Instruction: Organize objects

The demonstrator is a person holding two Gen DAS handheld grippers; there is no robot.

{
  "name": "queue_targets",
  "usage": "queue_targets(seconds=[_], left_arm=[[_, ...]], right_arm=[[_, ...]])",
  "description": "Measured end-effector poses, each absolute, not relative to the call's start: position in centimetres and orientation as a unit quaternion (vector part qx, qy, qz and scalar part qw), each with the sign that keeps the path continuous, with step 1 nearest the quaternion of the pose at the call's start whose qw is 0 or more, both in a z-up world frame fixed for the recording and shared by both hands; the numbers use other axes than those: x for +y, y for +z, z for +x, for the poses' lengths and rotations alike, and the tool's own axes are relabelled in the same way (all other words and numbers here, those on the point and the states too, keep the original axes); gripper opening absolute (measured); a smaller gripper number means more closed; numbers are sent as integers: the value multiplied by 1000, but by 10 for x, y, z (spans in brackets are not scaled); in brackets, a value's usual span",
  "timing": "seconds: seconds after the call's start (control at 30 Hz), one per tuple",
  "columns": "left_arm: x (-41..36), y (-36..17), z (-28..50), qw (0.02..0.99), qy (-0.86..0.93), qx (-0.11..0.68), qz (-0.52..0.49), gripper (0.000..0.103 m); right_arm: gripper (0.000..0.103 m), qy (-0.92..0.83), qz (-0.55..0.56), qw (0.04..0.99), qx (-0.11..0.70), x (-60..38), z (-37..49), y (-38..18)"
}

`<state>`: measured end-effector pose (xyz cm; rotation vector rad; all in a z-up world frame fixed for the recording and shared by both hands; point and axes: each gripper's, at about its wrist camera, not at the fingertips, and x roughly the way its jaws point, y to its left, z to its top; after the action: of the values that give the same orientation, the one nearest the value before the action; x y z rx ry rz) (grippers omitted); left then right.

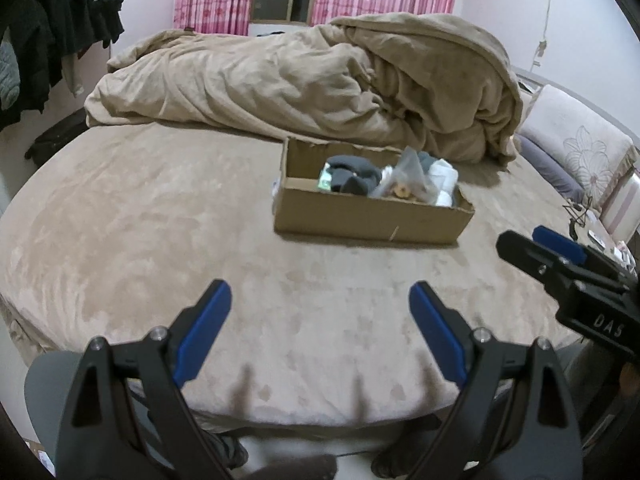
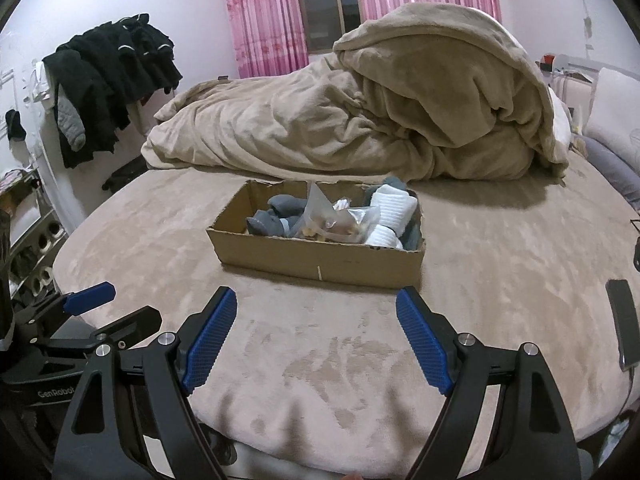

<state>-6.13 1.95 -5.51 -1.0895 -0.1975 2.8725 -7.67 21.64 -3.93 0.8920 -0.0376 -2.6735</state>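
A shallow brown cardboard box (image 2: 320, 254) sits on the beige plush bed cover (image 2: 500, 264), toward 12 o'clock from both grippers and well apart from them. Inside it, rolled grey socks (image 2: 276, 216) fill the 9 o'clock end, a crumpled clear plastic bag (image 2: 340, 222) with brownish contents lies in the middle, and rolled white socks (image 2: 390, 216) rest at the 3 o'clock end.

The left gripper (image 1: 320, 326), black with 2 blue ribbed pads, hangs over the near edge of the bed with its jaws spread wide and nothing between them. The right gripper (image 2: 316, 330), of the same build, is likewise spread wide and empty above the bed cover; in the left wrist view it shows at 3 o'clock.

Beyond the box, at 12 o'clock, a bunched beige blanket (image 2: 360, 120) is heaped across the bed. Pink patterned curtains (image 2: 264, 12) frame a dark window behind it. Black clothes (image 2: 108, 80) hang at 10 o'clock on the wall side. A dark flat phone (image 2: 626, 328) lies on the bed cover at 3 o'clock in the right wrist view, near the edge.
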Motion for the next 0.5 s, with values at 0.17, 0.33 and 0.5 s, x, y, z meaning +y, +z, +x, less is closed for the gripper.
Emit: queue_targets(seconds=[0.17, 0.33, 0.5], left_arm=[[19, -55, -63, 32, 933, -65, -354, 92], [19, -55, -64, 32, 932, -65, -355, 92], [19, -53, -65, 36, 934, -63, -349, 92]], right_arm=[[85, -936, 312, 161, -14, 217, -79, -40], [85, -936, 313, 162, -13, 216, -80, -40], [85, -936, 314, 161, -12, 216, -80, -40]])
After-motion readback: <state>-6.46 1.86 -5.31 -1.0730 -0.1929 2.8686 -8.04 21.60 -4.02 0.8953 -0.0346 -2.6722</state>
